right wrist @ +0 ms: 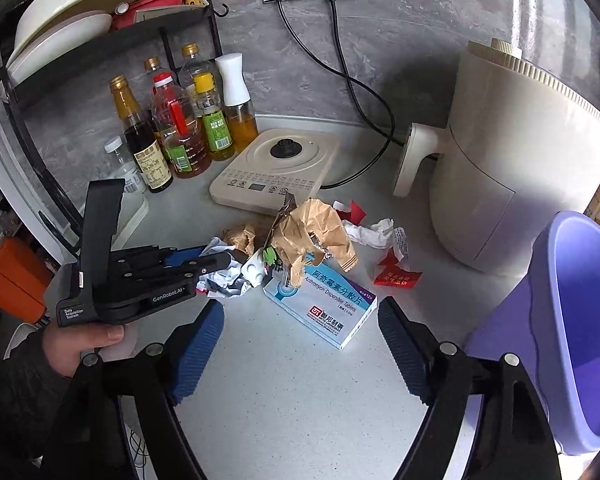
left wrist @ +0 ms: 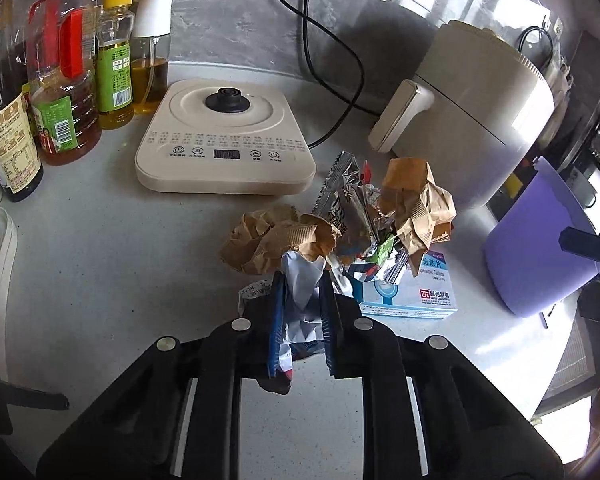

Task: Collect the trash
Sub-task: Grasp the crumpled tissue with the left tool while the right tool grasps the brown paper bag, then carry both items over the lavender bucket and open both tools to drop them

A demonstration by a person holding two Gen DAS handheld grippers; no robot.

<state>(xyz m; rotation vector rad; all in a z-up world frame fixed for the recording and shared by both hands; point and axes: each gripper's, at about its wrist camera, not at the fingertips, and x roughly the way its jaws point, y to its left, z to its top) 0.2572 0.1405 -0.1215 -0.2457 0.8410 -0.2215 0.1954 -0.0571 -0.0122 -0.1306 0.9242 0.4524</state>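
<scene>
My left gripper (left wrist: 302, 280) is shut on a crumpled white paper wrapper (left wrist: 300, 308) at the near edge of a trash pile; it also shows in the right wrist view (right wrist: 220, 258). The pile holds crumpled brown paper (left wrist: 416, 204), a second brown ball (left wrist: 268, 240), a silver foil packet (left wrist: 340, 196) and a blue-and-white medicine box (right wrist: 324, 300). Red wrappers (right wrist: 396, 272) and white paper (right wrist: 372, 232) lie behind it. My right gripper (right wrist: 300, 320) is open and empty, just in front of the box. A purple trash bin (right wrist: 572, 320) stands at the right.
A cream kettle base (left wrist: 224, 144) sits behind the pile, with oil and sauce bottles (left wrist: 64, 80) to its left. A cream air fryer (right wrist: 512, 160) stands at the right, black cords (right wrist: 352, 80) run to wall sockets. A dish rack (right wrist: 80, 20) is far left.
</scene>
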